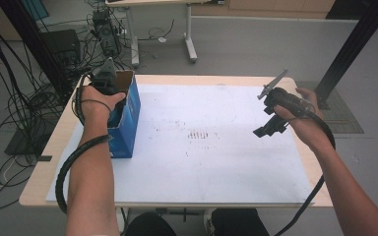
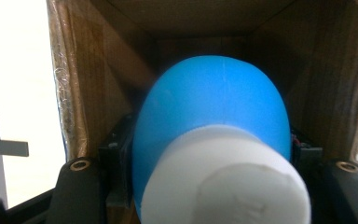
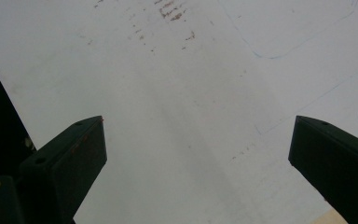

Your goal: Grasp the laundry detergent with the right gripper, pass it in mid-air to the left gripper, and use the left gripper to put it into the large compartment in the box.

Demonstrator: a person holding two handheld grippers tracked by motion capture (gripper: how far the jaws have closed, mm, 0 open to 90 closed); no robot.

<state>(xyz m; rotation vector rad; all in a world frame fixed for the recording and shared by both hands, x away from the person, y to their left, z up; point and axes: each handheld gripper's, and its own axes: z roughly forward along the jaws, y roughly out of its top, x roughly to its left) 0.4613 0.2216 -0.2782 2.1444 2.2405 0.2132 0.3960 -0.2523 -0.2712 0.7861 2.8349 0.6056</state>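
Note:
A blue cardboard box [image 1: 129, 120] stands open-topped at the table's left side. My left gripper [image 1: 106, 83] reaches down into it, its fingertips hidden by the box walls in the high view. In the left gripper view the gripper [image 2: 212, 177] is shut on a rounded blue object with a white cylindrical end [image 2: 214, 107], the black jaws pressed against both its sides, with the brown box interior [image 2: 98, 84] all around. My right gripper [image 1: 267, 128] hovers over the right part of the white sheet, open with nothing between its wide-set jaws [image 3: 198, 154].
A white sheet [image 1: 211, 167] covers the wooden table [image 1: 42, 167], with faint brown marks [image 1: 202, 134] near its middle. Cables trail from both grippers. Black cables and equipment crowd the floor at left, another table's legs stand behind, and a black post rises at the right.

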